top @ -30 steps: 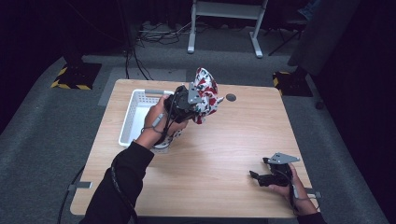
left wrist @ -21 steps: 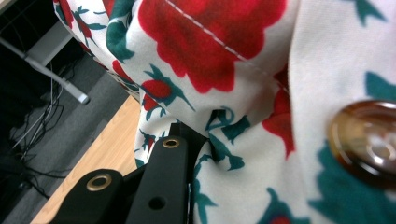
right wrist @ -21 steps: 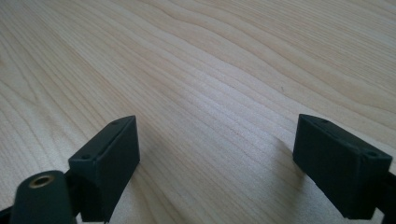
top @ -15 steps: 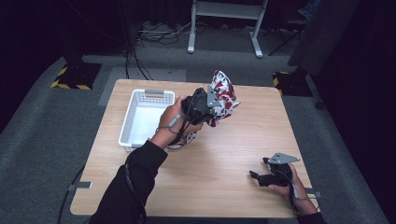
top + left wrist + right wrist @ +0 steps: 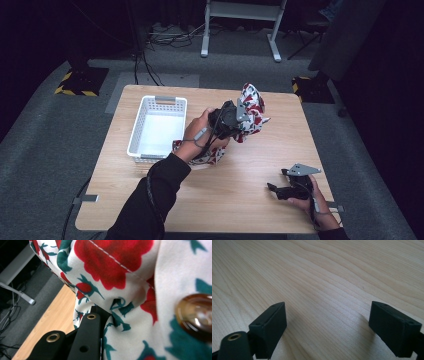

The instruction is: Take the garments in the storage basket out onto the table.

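A white cloth (image 5: 253, 106) printed with red flowers and green leaves is lifted above the middle of the wooden table (image 5: 240, 200). My left gripper (image 5: 239, 119) is shut on a bunch of it, and its lower end trails down under the hand to the tabletop. In the left gripper view the cloth (image 5: 112, 270) wraps over the gripper (image 5: 105, 315), one black jaw shows, and a brown button (image 5: 195, 315) sits at the right. My right gripper (image 5: 272, 189) rests low at the front right, open, with bare wood between its jaws (image 5: 328, 327).
A white plastic basket (image 5: 133, 145) stands on the left part of the table, just left of the hanging cloth. Grey carpet surrounds the table, and a metal frame's legs (image 5: 272, 35) stand on the floor behind it.
My left hand has carried the cloth to the right, away from the basket and toward the table's middle. The right gripper has kept still.
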The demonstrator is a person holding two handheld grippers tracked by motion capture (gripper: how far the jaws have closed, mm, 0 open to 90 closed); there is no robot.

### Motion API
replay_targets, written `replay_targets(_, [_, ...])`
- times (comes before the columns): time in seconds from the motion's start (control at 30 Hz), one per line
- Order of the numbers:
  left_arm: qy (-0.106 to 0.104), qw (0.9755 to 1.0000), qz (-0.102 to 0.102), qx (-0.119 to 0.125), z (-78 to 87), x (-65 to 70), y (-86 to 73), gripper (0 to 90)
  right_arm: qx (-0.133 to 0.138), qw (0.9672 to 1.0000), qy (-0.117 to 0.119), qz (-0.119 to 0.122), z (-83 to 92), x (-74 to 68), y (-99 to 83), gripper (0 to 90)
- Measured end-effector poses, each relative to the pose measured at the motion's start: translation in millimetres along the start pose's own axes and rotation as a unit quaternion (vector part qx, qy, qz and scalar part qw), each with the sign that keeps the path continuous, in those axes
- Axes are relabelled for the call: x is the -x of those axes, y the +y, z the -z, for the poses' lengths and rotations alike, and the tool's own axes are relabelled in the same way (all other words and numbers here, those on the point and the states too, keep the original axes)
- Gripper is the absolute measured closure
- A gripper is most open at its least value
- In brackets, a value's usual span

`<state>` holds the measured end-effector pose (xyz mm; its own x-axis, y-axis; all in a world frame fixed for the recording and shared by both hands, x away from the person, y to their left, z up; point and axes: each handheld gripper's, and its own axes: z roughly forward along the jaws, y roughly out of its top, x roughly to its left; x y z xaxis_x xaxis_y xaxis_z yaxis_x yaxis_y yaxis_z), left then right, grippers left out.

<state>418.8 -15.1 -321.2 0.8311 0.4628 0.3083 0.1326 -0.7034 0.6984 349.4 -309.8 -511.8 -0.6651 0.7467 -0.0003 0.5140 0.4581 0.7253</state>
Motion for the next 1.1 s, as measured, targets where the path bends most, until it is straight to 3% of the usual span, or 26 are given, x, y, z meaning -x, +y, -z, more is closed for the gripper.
replay_targets(0.47, [-0.034,0.9993,0.005,-0.014,-37.9,21.7,-4.7,77.0,0.001,1.0000,0.000,0.000,-0.1,-0.1,0.0,14.8])
replay_targets(0.83, [-0.065,0.9971,-0.014,-0.038,-76.9,52.9,-1.7,77.0,0.000,1.0000,0.001,-0.001,0.0,-0.1,-0.1,14.9])
replay_targets(1.1, [-0.080,0.9954,-0.015,-0.049,-95.5,67.3,-6.2,76.6,0.001,1.0000,0.000,0.000,0.0,-0.1,-0.1,15.0])
